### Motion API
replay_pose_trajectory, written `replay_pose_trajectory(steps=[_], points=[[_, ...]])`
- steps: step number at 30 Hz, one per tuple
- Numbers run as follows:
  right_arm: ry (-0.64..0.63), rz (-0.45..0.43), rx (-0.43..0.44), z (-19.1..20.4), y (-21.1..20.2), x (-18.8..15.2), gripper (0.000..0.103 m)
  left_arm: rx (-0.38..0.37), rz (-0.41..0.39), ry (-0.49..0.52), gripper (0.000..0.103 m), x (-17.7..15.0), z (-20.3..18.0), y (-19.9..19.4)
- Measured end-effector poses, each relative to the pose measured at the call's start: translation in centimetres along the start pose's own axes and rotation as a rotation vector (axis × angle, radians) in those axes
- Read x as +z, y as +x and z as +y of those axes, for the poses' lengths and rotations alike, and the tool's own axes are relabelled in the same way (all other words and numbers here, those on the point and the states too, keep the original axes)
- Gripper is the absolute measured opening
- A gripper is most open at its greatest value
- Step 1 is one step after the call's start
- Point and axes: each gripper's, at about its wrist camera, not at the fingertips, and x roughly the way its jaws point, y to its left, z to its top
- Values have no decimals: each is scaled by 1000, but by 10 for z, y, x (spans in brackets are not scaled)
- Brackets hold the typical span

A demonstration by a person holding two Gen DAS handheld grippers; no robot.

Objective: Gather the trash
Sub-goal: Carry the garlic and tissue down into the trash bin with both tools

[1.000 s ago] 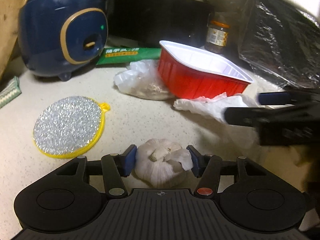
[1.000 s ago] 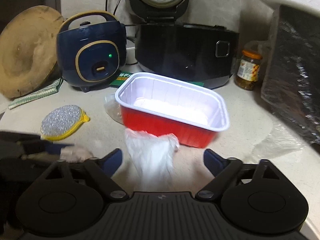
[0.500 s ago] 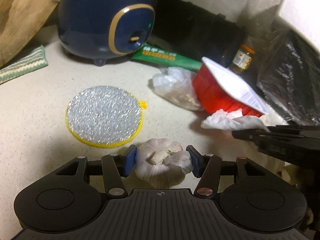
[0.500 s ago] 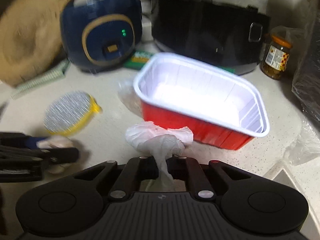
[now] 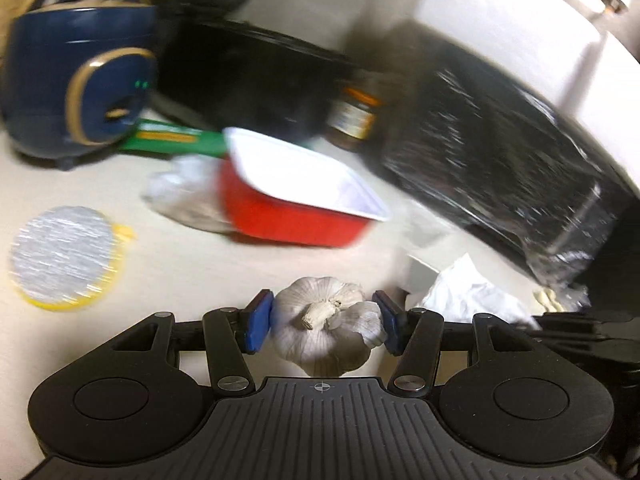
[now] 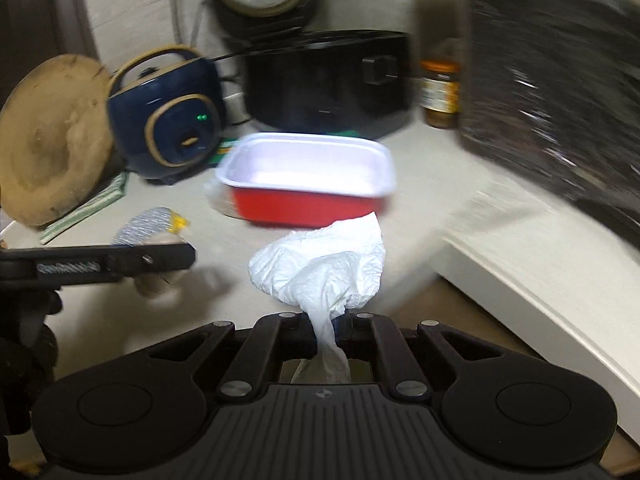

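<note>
Garlic [image 5: 325,326] stem toward cam, in left tool [image 5: 324,322]; right tool [image 6: 326,326] pinches upright tissue [image 6: 320,268].

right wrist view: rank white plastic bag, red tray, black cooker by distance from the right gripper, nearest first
1. white plastic bag: pinched in the right gripper, bulging just ahead of it.
2. red tray: on the counter right behind the bag, centre.
3. black cooker: farthest, at the back by the wall, behind the tray.
</note>
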Motion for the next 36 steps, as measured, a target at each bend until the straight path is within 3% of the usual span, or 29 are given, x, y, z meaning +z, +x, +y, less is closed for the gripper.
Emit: replay_pose_trajectory(steps=[4, 9, 15, 19, 24, 31, 34, 36], points=[[30, 27, -47, -43, -16, -32, 7, -69, 83, 61, 60, -18, -54, 21], [77, 115, -83, -92, -16, -76, 7, -101, 191, 112, 60, -51, -102, 47], [115, 159, -70, -134, -10, -112, 7, -49, 375, 78, 60, -112, -117, 86], [187, 253, -61, -161, 18, -137, 7, -27, 533, -30, 60, -176, -103, 159], [179, 329, -71, -174, 59, -174, 7, 79, 659, -164, 60, -261, -63, 271], [181, 453, -120, -186, 123, -225, 7, 150, 673, -338, 58, -342, -1, 397], [159, 499, -134, -186, 141, -236, 7, 115, 670, -400, 56, -363, 15, 418], [156, 520, -138, -188, 148, -241, 7, 94, 645, -348, 56, -369, 16, 410]])
